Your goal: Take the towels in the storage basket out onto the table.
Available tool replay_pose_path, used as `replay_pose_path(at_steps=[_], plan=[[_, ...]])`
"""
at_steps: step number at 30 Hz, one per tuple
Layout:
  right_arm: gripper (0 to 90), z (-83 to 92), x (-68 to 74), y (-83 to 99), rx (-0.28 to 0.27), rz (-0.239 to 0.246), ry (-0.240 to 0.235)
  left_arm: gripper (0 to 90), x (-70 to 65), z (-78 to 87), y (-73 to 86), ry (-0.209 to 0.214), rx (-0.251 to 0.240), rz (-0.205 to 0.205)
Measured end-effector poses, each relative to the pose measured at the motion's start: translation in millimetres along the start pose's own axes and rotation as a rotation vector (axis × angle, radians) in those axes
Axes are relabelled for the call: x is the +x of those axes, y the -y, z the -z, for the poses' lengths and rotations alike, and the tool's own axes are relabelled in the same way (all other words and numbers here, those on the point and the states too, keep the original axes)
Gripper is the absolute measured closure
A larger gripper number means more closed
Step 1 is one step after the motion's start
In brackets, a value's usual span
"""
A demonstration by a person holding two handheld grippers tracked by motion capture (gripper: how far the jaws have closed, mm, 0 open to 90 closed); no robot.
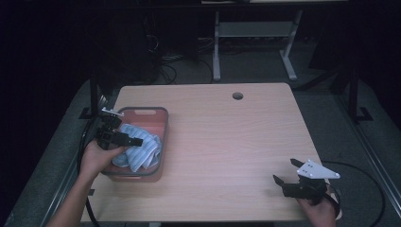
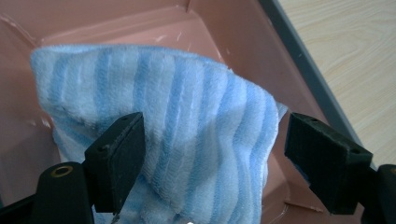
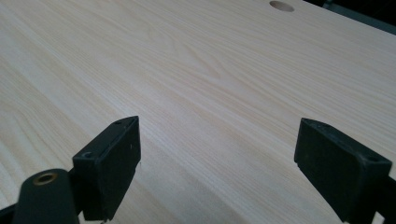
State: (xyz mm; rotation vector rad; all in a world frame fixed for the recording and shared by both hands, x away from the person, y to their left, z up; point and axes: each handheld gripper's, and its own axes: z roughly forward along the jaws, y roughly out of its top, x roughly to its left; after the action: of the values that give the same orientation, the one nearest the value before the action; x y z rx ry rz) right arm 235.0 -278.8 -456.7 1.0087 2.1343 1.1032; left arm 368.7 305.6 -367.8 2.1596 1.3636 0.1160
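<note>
- Left hand-held gripper (image 1: 137, 141) is over the pink bin (image 1: 158, 112) at the tabletop's (image 1: 227, 142) left side, jaws pointing right across the striped blue towel (image 1: 144, 146).
- The towel lies bunched inside the bin, spilling toward the near wall.
- Right hand-held gripper (image 1: 283, 172) sits low at the near right corner, jaws spread apart and aimed left, grey plate on top, nothing between them.
- Round cable hole (image 1: 238, 96) near the far edge; bare wood between the two hands.

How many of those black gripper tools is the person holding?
2. The left gripper is over the striped towel in the pink bin; the right gripper hovers at the table's near right corner.
</note>
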Motion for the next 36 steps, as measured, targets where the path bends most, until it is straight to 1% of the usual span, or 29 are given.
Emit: replay_pose_path(at_steps=[1,3,4,10,12,14,16,17,18,19,20,23,26,30,33,34,35,36], plan=[[14.1,0.1,0.2,-0.1,-0.001,0.001,0.001,19.9,0.3,-1.0,0.5,-0.008,0.004,-0.002],[14.1,0.1,0.3,-0.1,-0.001,0.000,0.001,20.0,0.1,-2.5,1.1,-0.012,0.001,0.006],[14.1,0.0,0.1,0.0,0.000,0.001,0.000,20.2,0.7,-5.2,2.0,-0.021,0.009,0.006],[14.1,0.0,0.5,-0.1,-0.001,0.000,-0.001,20.5,1.7,-12.8,3.9,-0.034,0.019,0.020],[14.1,0.4,0.6,0.0,-0.002,-0.002,-0.001,20.7,1.5,-17.7,4.3,-0.050,0.030,0.026],[14.1,0.5,0.2,0.2,-0.003,0.003,-0.001,20.8,1.0,-19.5,4.3,-0.055,0.034,0.026],[14.1,0.6,0.0,0.2,-0.002,0.002,-0.002,20.8,-1.4,-24.2,4.1,-0.077,0.044,0.023],[14.1,0.6,0.0,0.2,-0.002,0.002,-0.002,20.8,-1.4,-24.2,4.1,-0.077,0.044,0.023],[14.1,0.9,0.1,0.0,-0.001,0.002,-0.002,20.8,-2.6,-27.1,4.0,-0.090,0.053,0.017],[14.1,0.9,0.1,0.0,-0.001,0.002,-0.002,20.8,-2.6,-27.1,4.0,-0.090,0.053,0.017],[14.1,1.0,0.4,-0.1,-0.003,-0.001,-0.002,20.8,-3.8,-30.3,4.1,-0.110,0.073,0.008],[14.1,1.8,-0.2,0.1,-0.004,0.000,-0.001,20.8,-4.1,-32.8,5.4,-0.118,0.080,0.009],[14.1,2.1,-0.5,0.3,-0.005,0.000,0.000,20.9,-2.7,-35.4,7.8,-0.120,0.085,0.022],[14.1,1.9,0.7,-0.1,-0.006,-0.001,-0.001,21.8,-0.6,-39.2,11.0,-0.119,0.109,0.038],[14.1,1.8,0.6,-0.1,-0.006,0.002,-0.001,22.8,-1.4,-39.4,11.0,-0.125,0.110,0.030],[14.1,1.6,0.8,-0.2,-0.003,0.000,-0.002,23.2,-1.3,-40.0,10.5,-0.127,0.118,0.024],[14.1,1.6,0.8,-0.2,-0.003,0.000,-0.002,23.2,-2.3,-41.1,10.2,-0.130,0.122,0.033],[14.1,1.5,1.0,-0.5,-0.004,0.002,-0.001,23.6,-2.7,-42.1,9.4,-0.134,0.134,0.028]])
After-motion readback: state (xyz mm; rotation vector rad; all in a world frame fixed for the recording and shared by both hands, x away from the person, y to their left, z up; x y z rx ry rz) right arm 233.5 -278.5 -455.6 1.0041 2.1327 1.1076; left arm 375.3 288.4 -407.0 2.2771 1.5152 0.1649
